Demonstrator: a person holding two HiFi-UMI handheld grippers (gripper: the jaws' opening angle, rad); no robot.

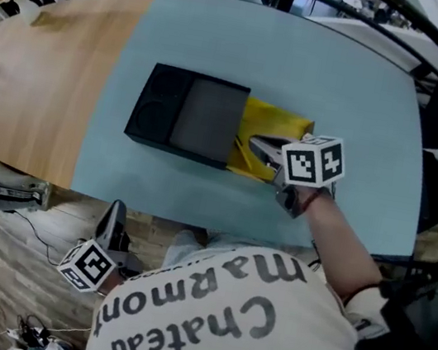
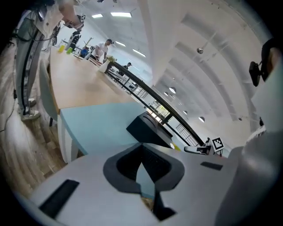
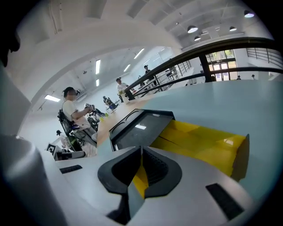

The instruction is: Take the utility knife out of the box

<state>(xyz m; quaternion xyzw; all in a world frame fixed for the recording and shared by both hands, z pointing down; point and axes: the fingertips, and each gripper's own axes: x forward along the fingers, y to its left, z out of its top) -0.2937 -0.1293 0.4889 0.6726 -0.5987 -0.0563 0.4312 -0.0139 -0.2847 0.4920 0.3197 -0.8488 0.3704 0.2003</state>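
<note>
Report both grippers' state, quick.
Left gripper: closed, empty.
Right gripper: closed at the yellow tray; whether it grips the tray cannot be told.

The black box (image 1: 188, 114) lies flat on the blue tabletop (image 1: 344, 83), its yellow inner tray (image 1: 278, 123) slid partway out rightward.

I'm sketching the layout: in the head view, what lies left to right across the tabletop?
wooden tabletop → black box → yellow tray
</note>
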